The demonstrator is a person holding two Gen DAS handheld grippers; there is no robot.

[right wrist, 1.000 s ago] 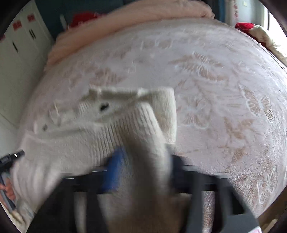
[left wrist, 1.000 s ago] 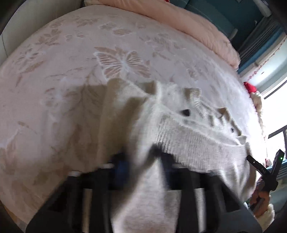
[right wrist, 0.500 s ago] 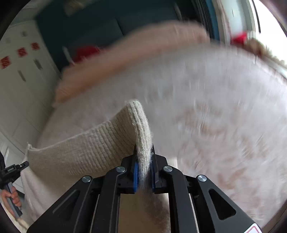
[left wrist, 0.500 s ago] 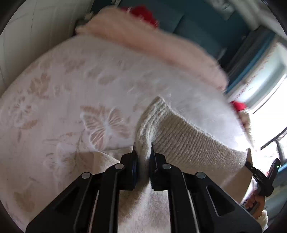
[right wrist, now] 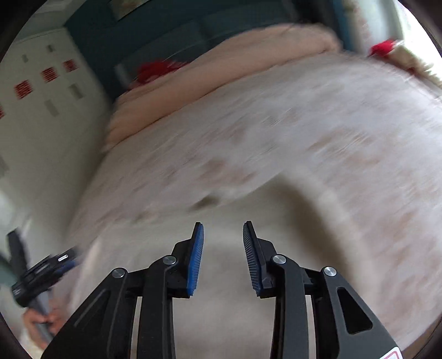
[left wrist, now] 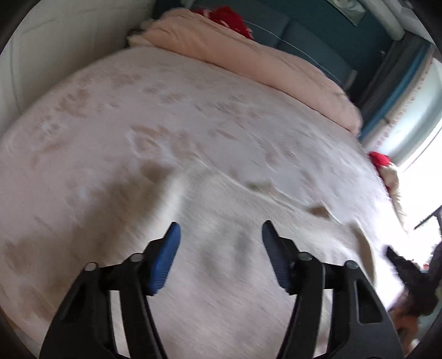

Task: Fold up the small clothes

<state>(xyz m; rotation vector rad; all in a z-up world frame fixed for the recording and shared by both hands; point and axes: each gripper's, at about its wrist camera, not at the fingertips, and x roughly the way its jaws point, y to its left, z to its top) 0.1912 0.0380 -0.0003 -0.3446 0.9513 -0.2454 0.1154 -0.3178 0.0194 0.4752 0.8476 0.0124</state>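
A cream knitted sweater (left wrist: 234,243) lies folded over on the patterned bedspread (left wrist: 138,116), blurred by motion. My left gripper (left wrist: 221,232) is open and empty just above its near part. In the right wrist view the same sweater (right wrist: 226,276) lies under my right gripper (right wrist: 223,229), which is open and empty. The other gripper shows at the edge of each view, in the left wrist view (left wrist: 406,270) and in the right wrist view (right wrist: 41,273).
A pink duvet (left wrist: 248,55) is bunched at the head of the bed. Red items lie behind it (left wrist: 229,13) and at the right edge (left wrist: 379,158). White wardrobe doors (right wrist: 41,110) stand left of the bed. A bright window is at the right.
Both grippers let go of the sweater's ribbed hem and opened. The sweater dropped flat onto itself. Both cameras are moving, so the views are blurred.
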